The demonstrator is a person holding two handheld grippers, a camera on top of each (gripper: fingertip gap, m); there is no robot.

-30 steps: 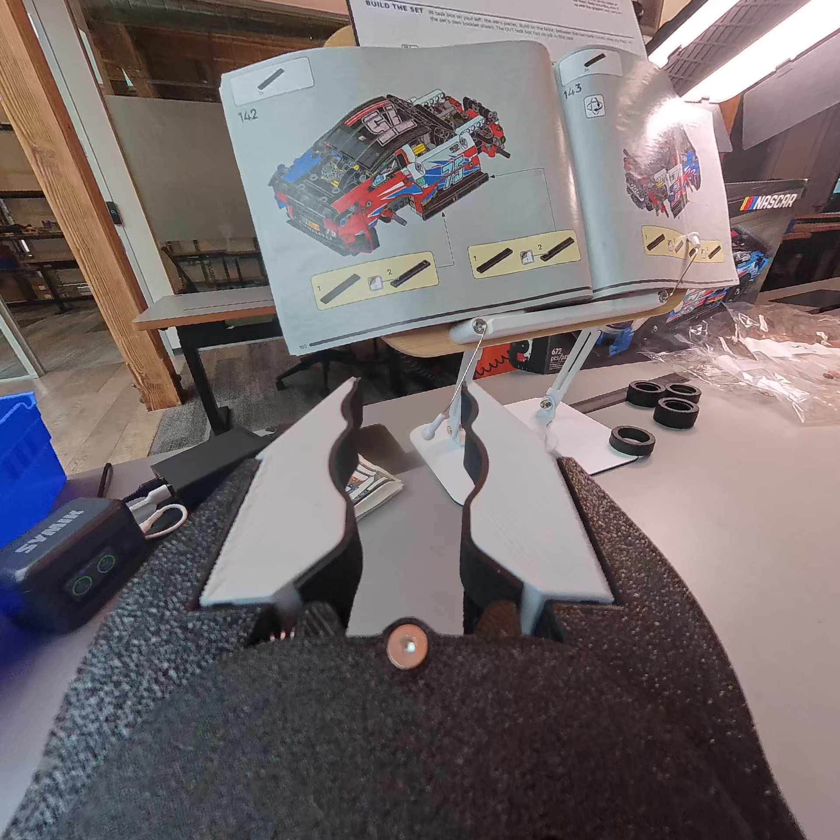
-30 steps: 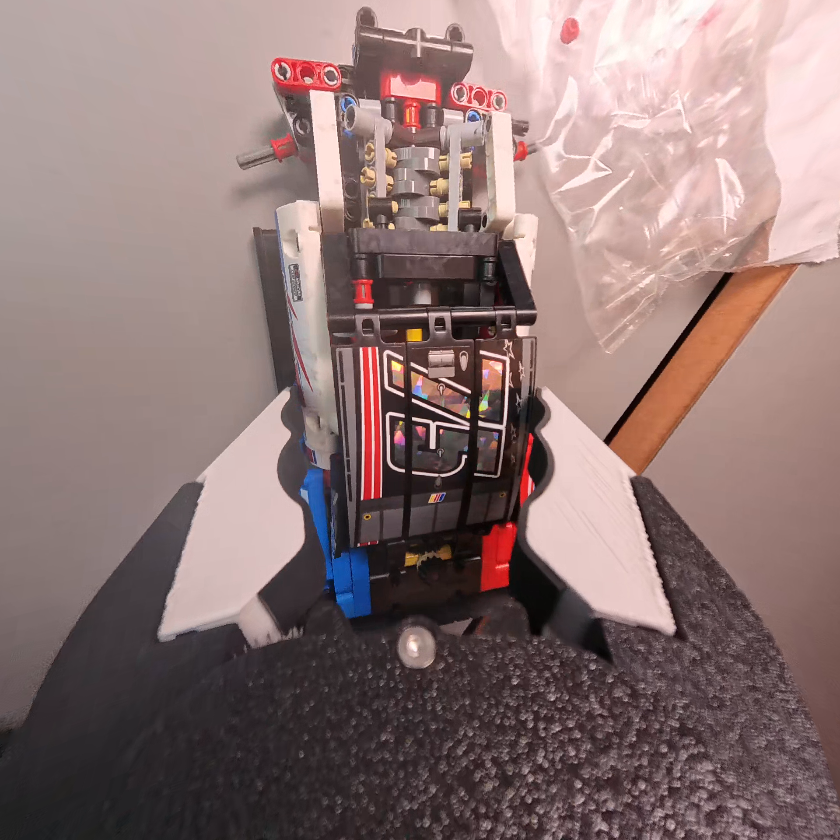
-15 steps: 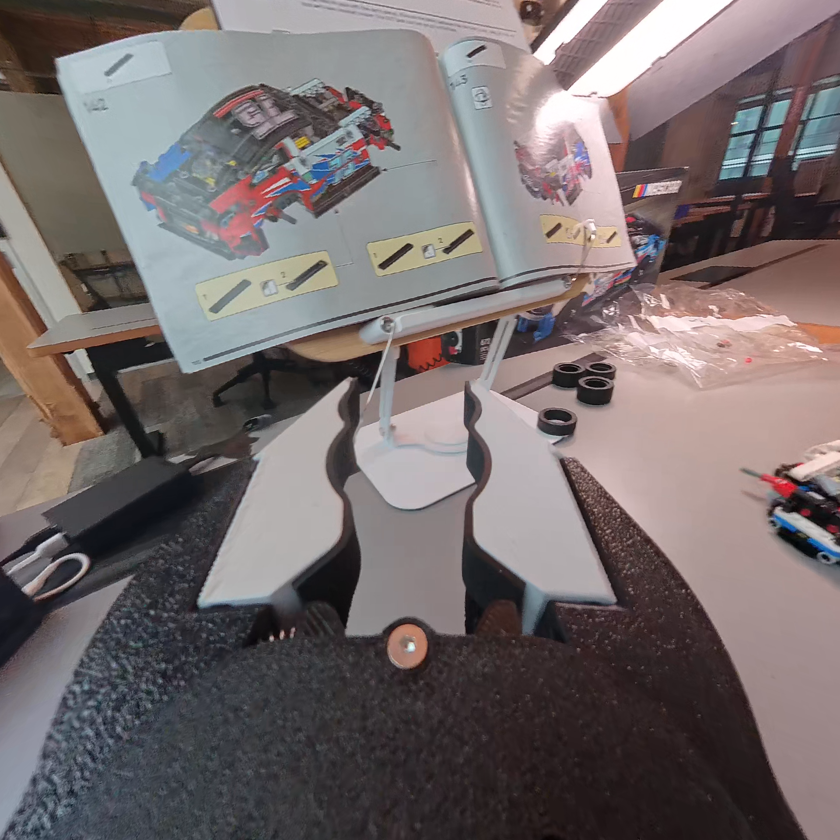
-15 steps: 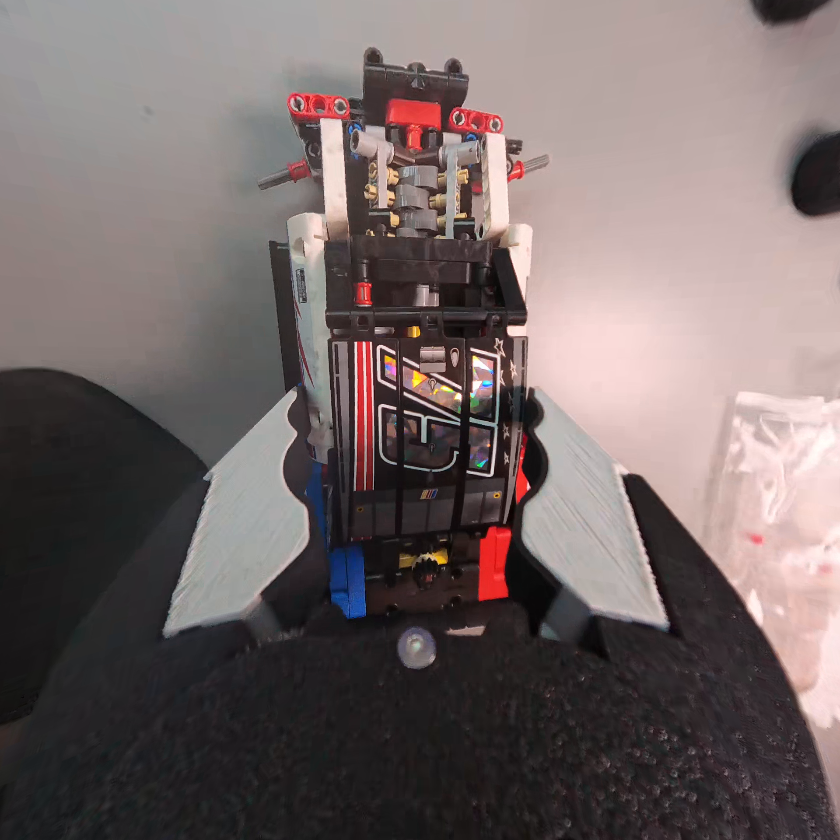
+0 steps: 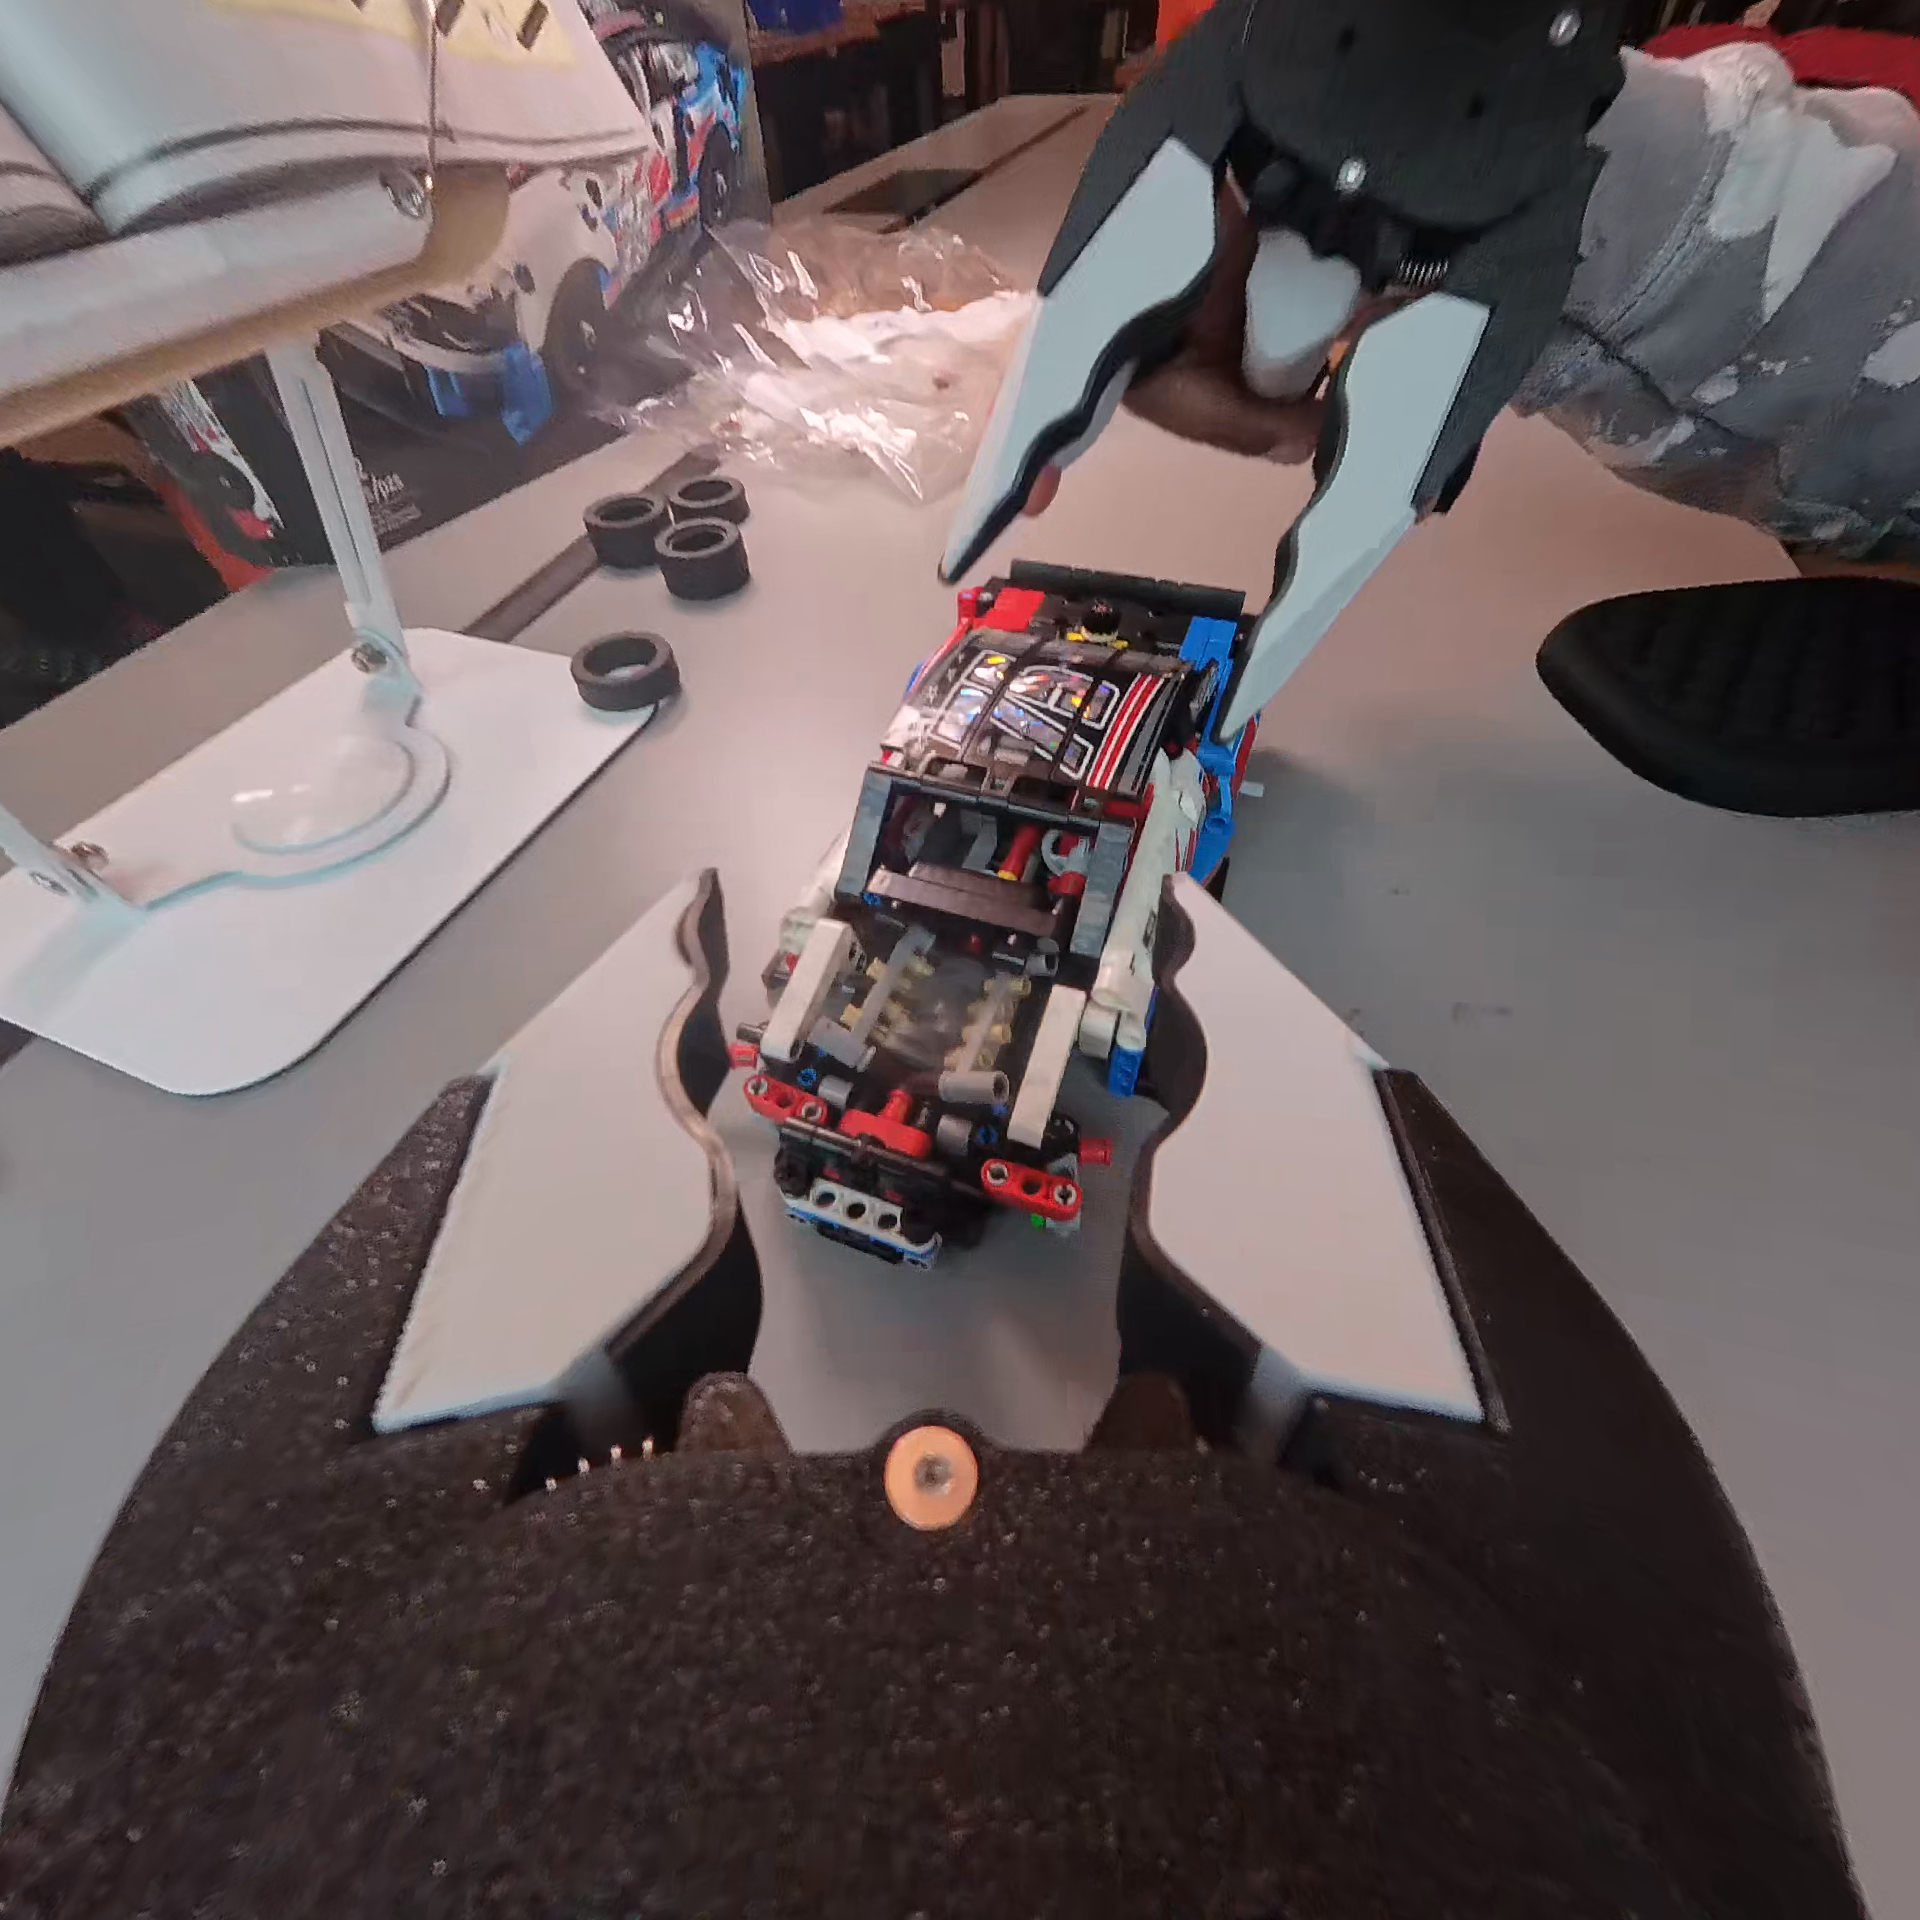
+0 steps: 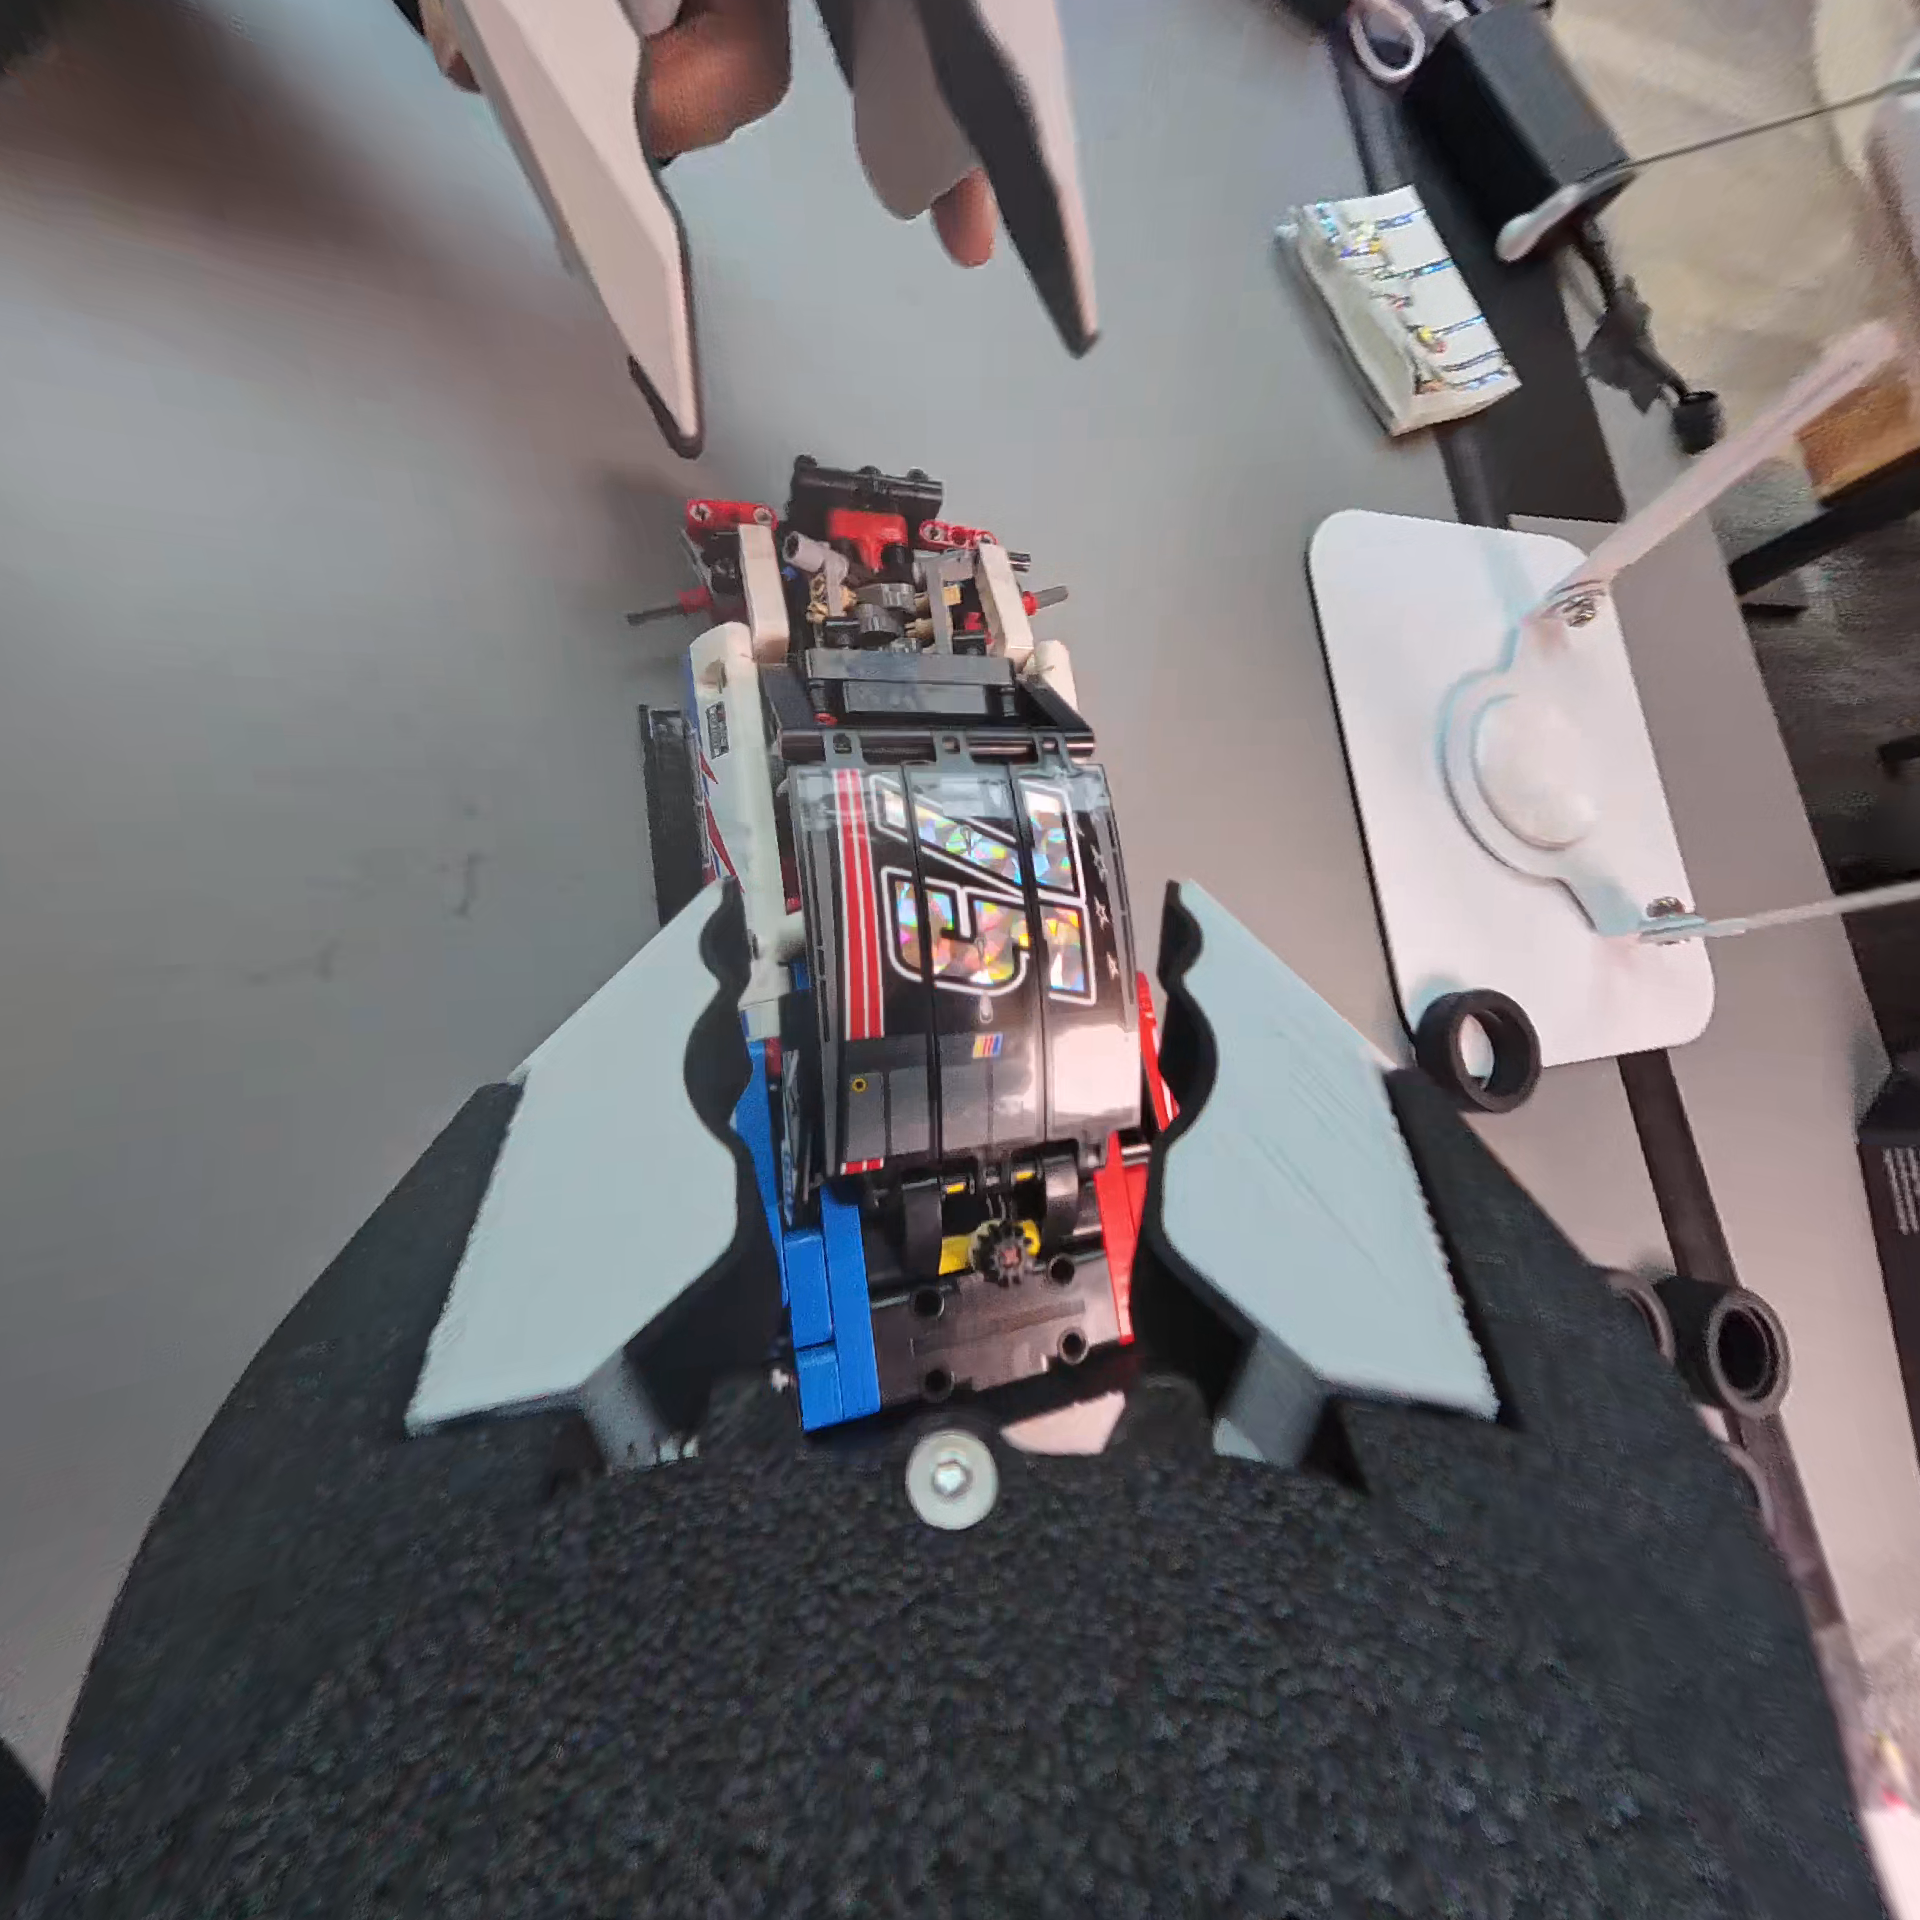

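Observation:
A brick-built race car [image 5: 997, 935] with a black roof, red, white and blue sides and an open engine bay rests on the grey table [image 5: 1558, 1039]. My left gripper [image 5: 940, 904] is open, with its jaws on either side of the car's front end; the left finger stands clear of it. My right gripper [image 6: 948, 904] is shut on the car [image 6: 956, 935] at its rear. In the left wrist view the right gripper [image 5: 1096, 649] comes down over the car's far end. In the right wrist view the left gripper [image 6: 878, 390] hangs open above the car's front.
A white stand base [image 5: 260, 831] holds an open instruction book [image 5: 208, 104] at the left. Black tyres [image 5: 675, 530] and one loose tyre [image 5: 623, 670] lie near it. Clear plastic bags [image 5: 862, 343] and a printed box [image 5: 582, 239] sit behind. A black oval pad [image 5: 1745, 696] lies at the right. Some 10 cm of space lies between my two pairs of fingers.
My left gripper swung right from the instruction book to the car and opened wider around its front. My right gripper turned with the car, bringing the stand base into its view.

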